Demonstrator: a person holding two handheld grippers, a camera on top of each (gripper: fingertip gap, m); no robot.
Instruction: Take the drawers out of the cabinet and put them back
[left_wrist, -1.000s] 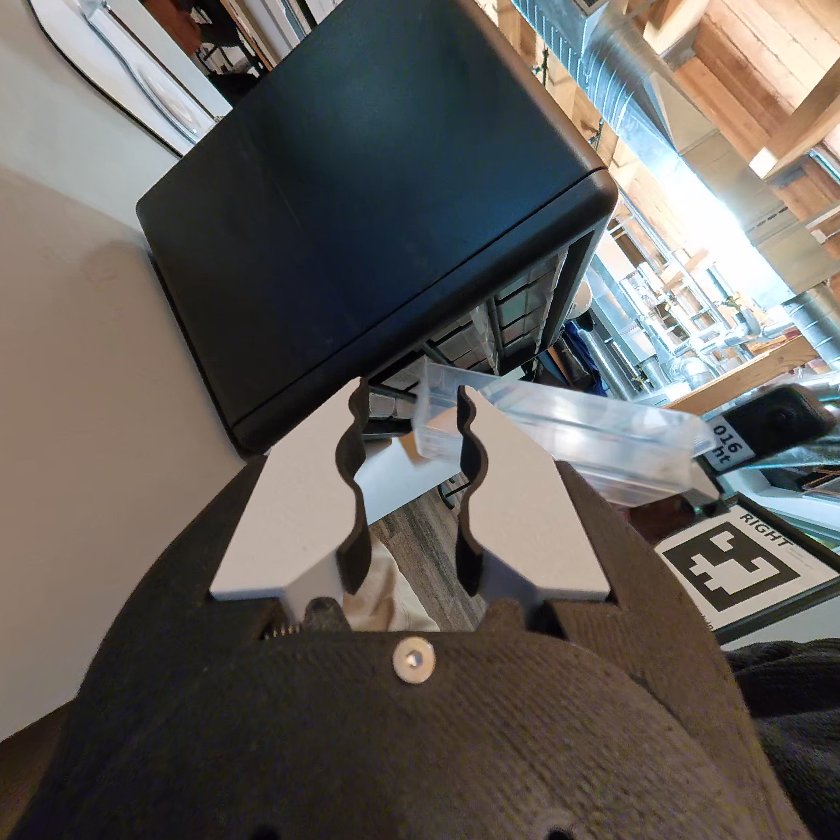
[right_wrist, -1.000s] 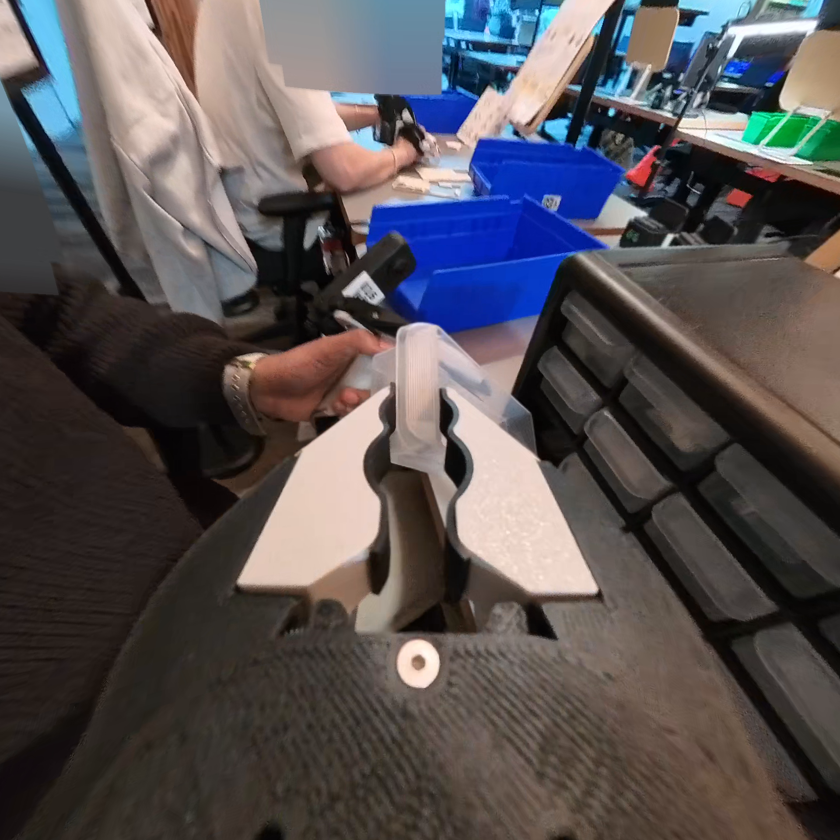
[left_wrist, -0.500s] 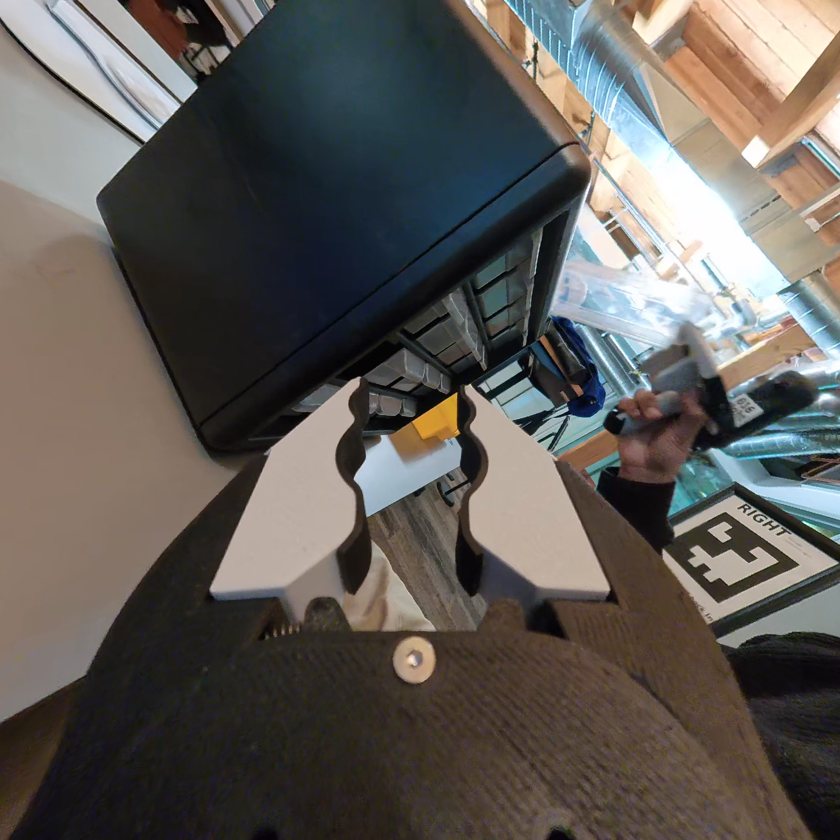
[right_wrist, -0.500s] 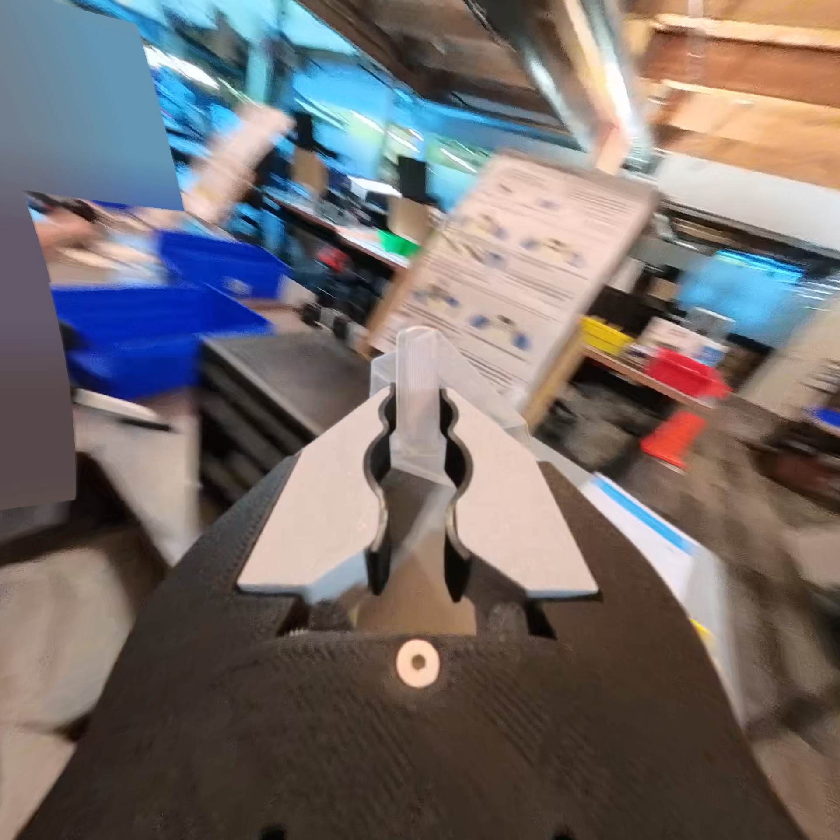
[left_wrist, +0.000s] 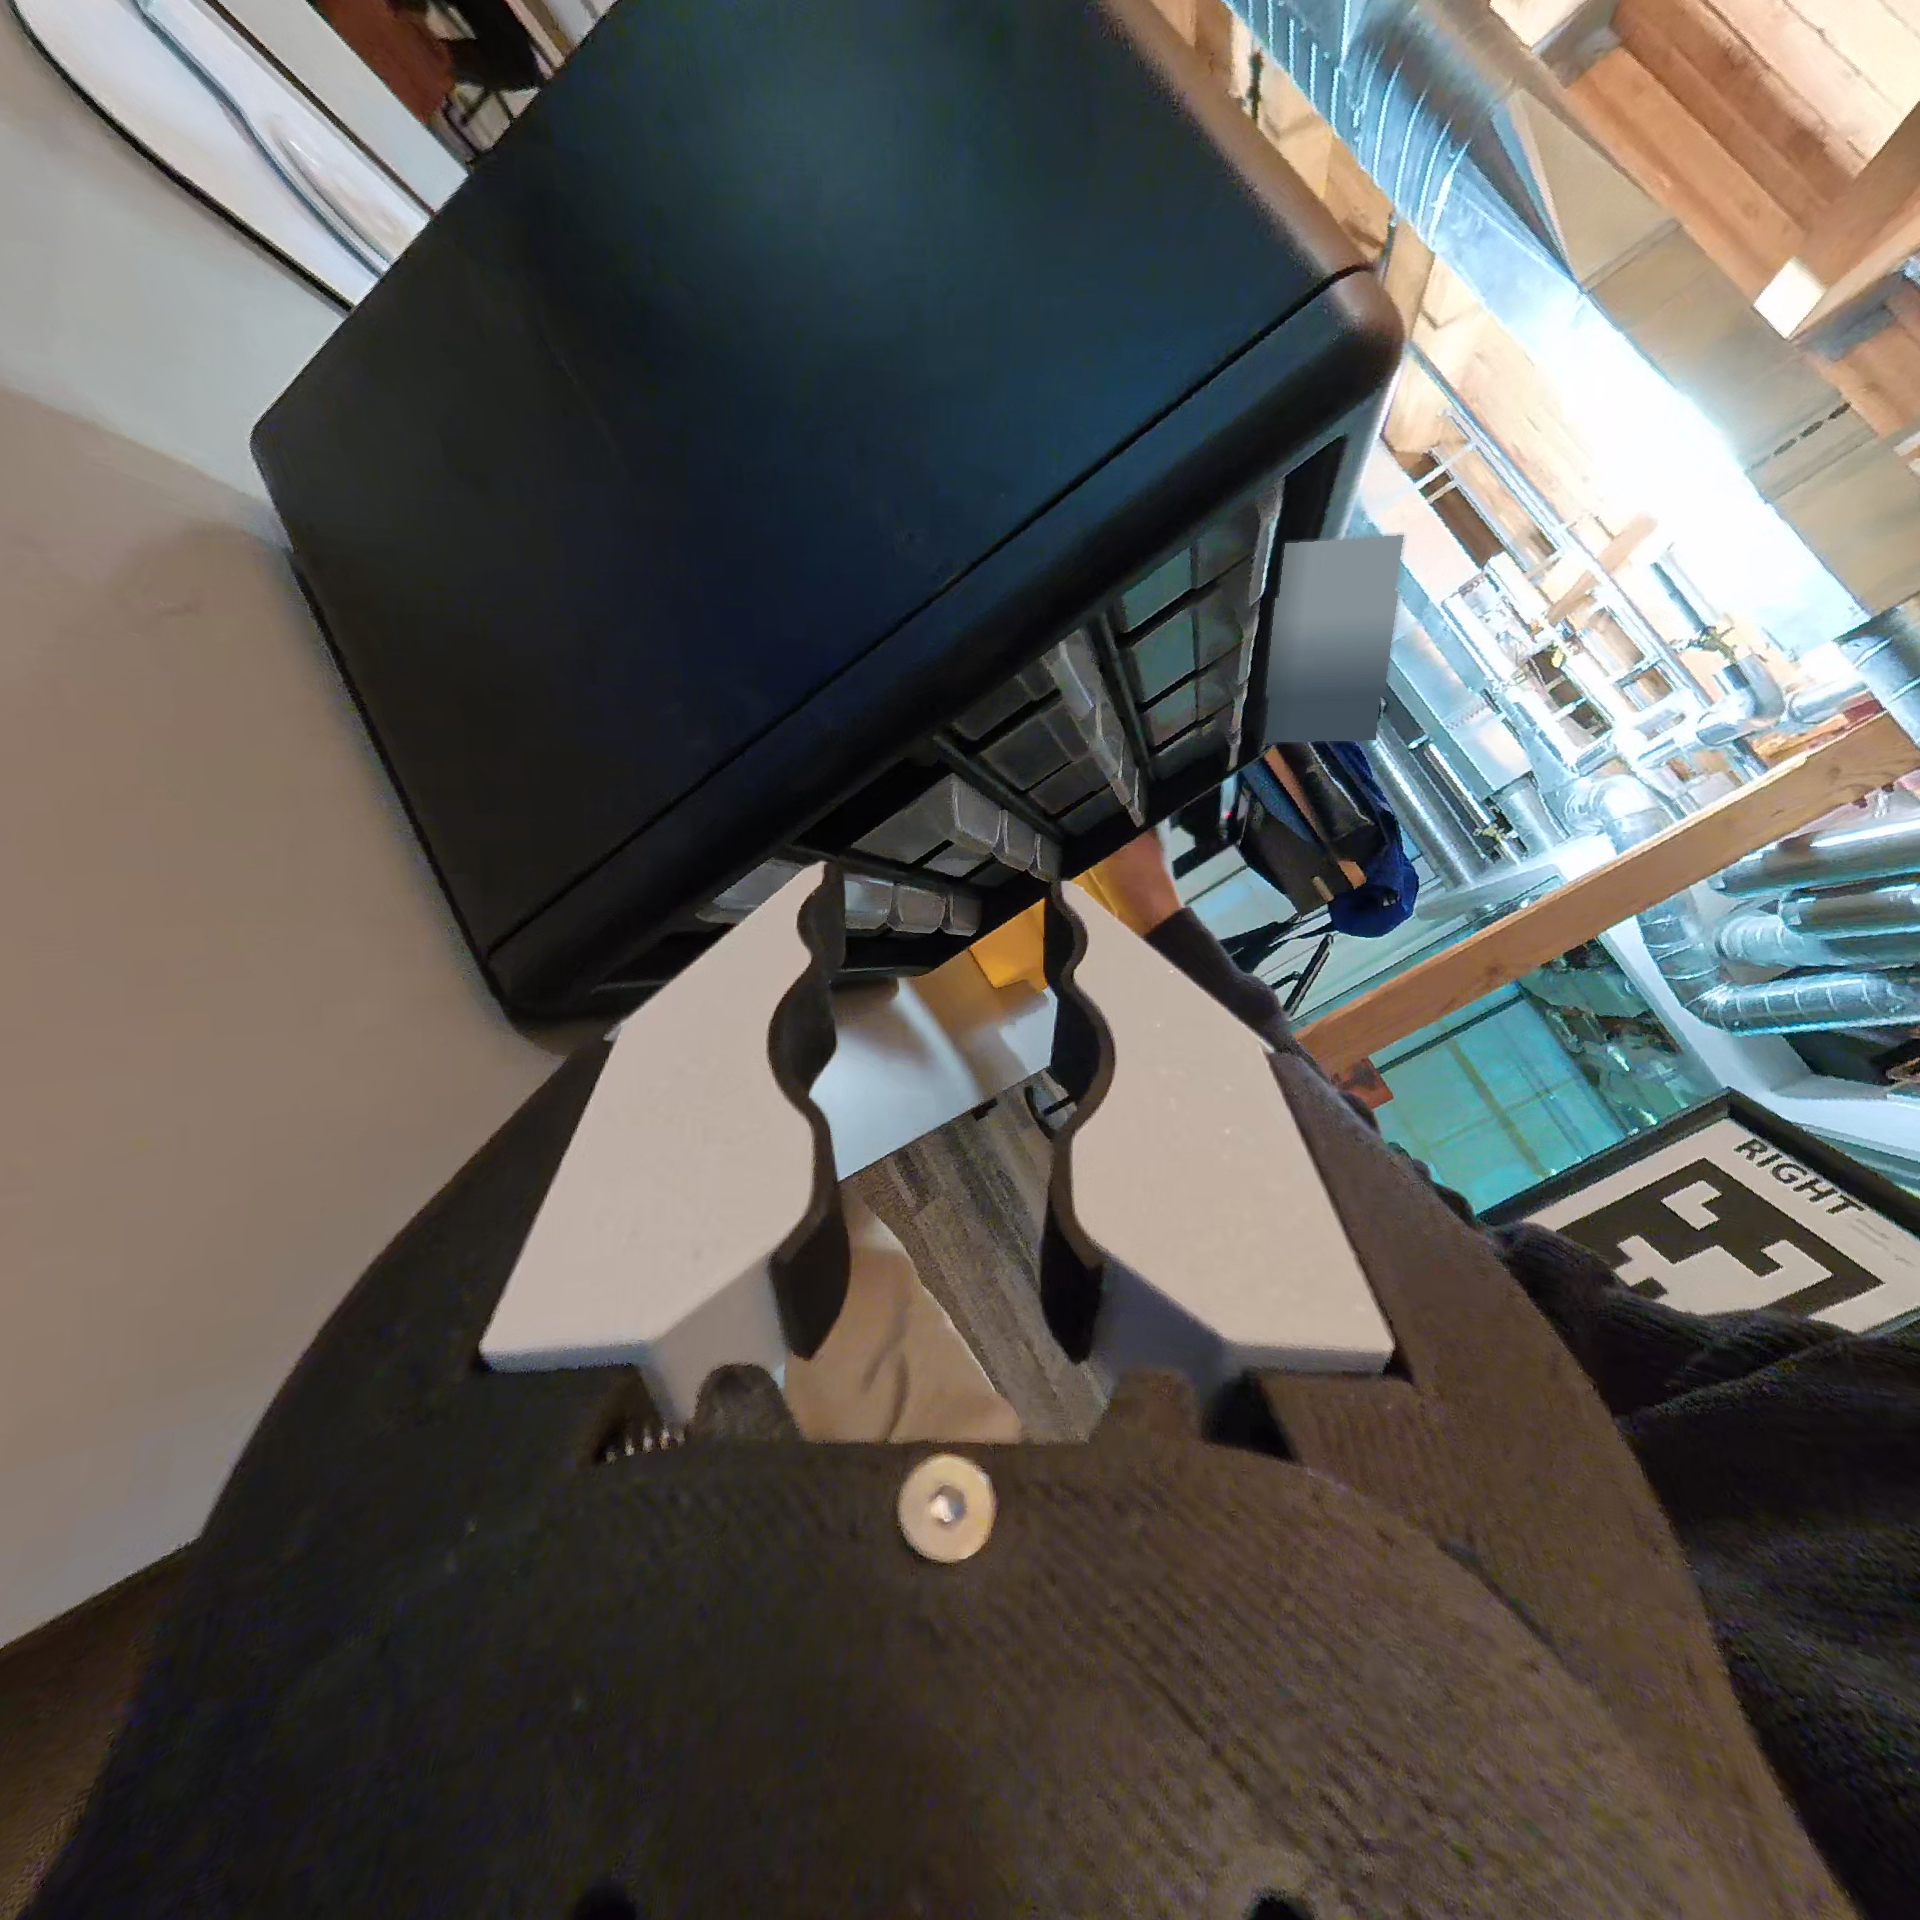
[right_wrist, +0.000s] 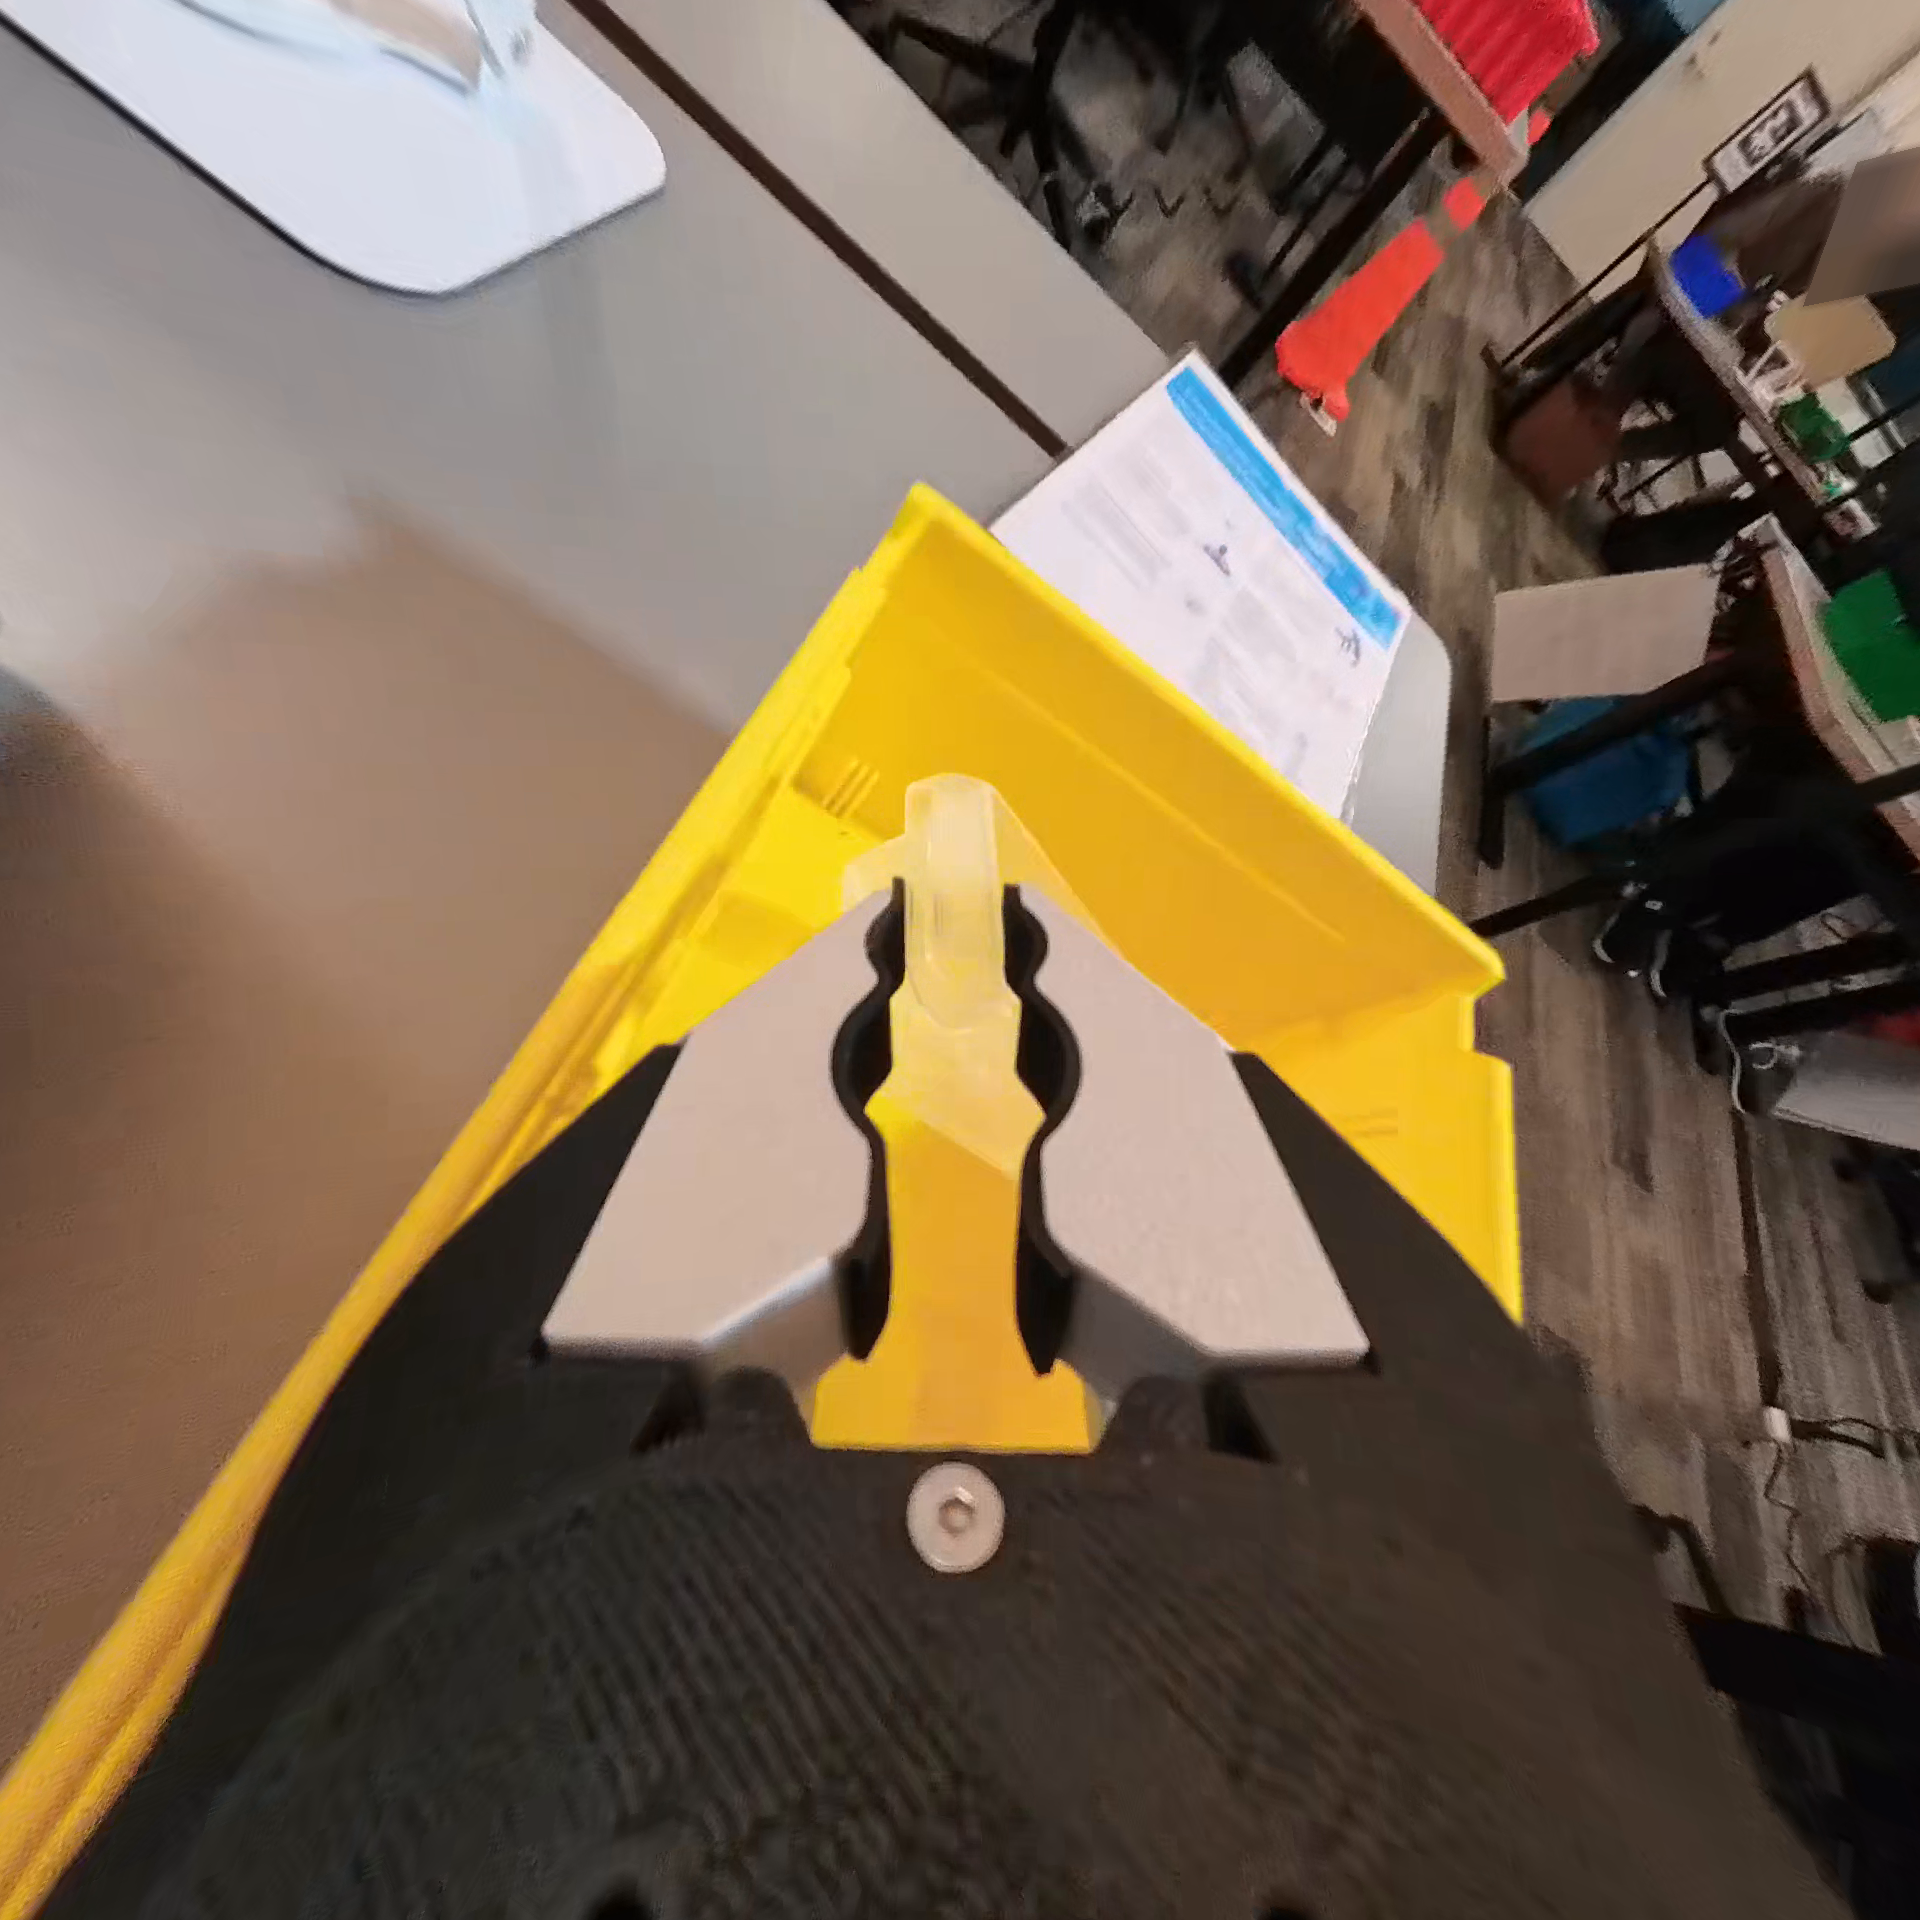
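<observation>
The black drawer cabinet (left_wrist: 790, 436) stands on the grey table (left_wrist: 156, 831), seen from its side, with rows of small clear drawers (left_wrist: 1049, 748) in its front. My left gripper (left_wrist: 940, 914) is open and empty, close to the cabinet's lower front corner. My right gripper (right_wrist: 951, 914) is shut on the handle of a clear plastic drawer (right_wrist: 951, 883) and holds it over the inside of a yellow bin (right_wrist: 1143, 790). Most of the drawer's body is hidden behind the fingers.
A white tray (right_wrist: 343, 156) lies on the table at the far left. A white printed sheet (right_wrist: 1226, 582) lies beyond the bin. A corner of the yellow bin (left_wrist: 1013, 951) shows between the left fingers. Other tables and chairs stand on the floor at right.
My right gripper has swung the clear drawer away from the cabinet front and down over the yellow bin. The left gripper has stayed open near the cabinet, and the right hand has left its view.
</observation>
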